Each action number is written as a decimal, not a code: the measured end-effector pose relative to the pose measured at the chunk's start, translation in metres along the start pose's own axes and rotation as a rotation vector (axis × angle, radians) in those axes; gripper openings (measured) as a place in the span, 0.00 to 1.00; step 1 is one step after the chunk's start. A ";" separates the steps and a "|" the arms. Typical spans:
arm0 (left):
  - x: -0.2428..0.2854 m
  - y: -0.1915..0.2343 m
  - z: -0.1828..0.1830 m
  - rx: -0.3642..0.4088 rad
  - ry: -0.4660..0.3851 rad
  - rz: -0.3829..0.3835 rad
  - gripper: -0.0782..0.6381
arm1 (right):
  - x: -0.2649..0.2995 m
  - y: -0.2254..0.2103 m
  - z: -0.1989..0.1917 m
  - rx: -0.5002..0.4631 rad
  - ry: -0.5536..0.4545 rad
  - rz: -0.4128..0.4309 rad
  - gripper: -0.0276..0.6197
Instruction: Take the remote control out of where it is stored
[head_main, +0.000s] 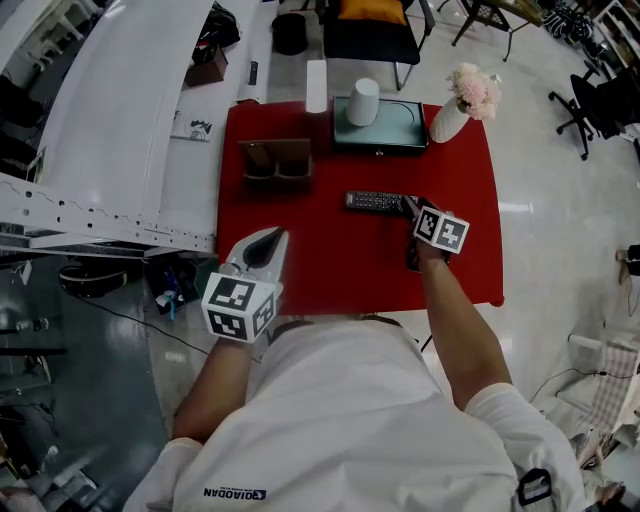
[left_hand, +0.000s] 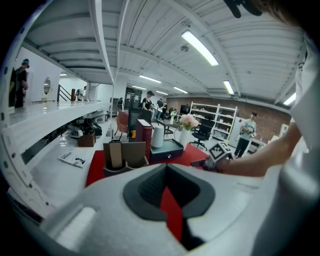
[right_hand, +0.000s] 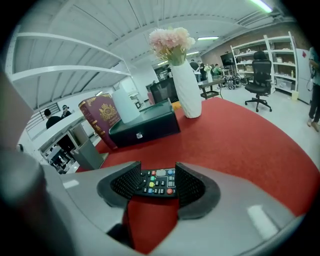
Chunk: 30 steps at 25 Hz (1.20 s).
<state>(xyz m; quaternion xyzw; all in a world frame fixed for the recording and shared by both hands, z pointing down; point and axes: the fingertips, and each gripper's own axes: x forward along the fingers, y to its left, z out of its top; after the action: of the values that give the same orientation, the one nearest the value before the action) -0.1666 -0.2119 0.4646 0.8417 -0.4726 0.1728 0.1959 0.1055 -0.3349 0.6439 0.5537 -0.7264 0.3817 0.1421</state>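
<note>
Red cloth covers the worktop (head_main: 350, 265) in the head view. The remote control (head_main: 374, 201) lies flat on it, out in the open near the middle, well apart from the brown holder (head_main: 277, 162) on the far left. Farther back sit a dark box (head_main: 385, 128) with a white cylinder (head_main: 363, 100) on top and, to its right, a white vase (head_main: 447, 120) of pink flowers. The right gripper (head_main: 411, 206) reaches the remote's right end. The left gripper (head_main: 266, 244) hangs over the near left edge.

From the left gripper view, the left gripper (left_hand: 167, 173) has its jaws apart with only red worktop (left_hand: 96, 161) showing through the gap. The holder (left_hand: 125, 156) and box (left_hand: 168, 149) stand beyond, and the other arm reaches in from the right.

From the right gripper view, the right gripper (right_hand: 158, 170) is spread wide. The button end of the remote control (right_hand: 158, 184) lies crosswise between the jaw tips on the cloth (right_hand: 240, 142). Whether the pads touch it is unclear. The box (right_hand: 145, 128) and vase (right_hand: 188, 92) stand behind.
</note>
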 end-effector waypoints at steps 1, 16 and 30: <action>0.000 0.000 0.000 0.000 -0.002 -0.001 0.11 | -0.004 0.006 0.003 -0.020 -0.008 0.014 0.38; -0.015 0.000 0.018 0.005 -0.062 -0.012 0.11 | -0.106 0.162 0.030 -0.304 -0.136 0.366 0.05; -0.042 0.007 0.033 -0.006 -0.123 0.012 0.11 | -0.145 0.258 0.027 -0.474 -0.151 0.558 0.05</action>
<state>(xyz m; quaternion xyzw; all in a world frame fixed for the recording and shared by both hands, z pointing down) -0.1895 -0.2006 0.4173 0.8473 -0.4892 0.1207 0.1679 -0.0737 -0.2287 0.4327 0.3127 -0.9259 0.1851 0.1030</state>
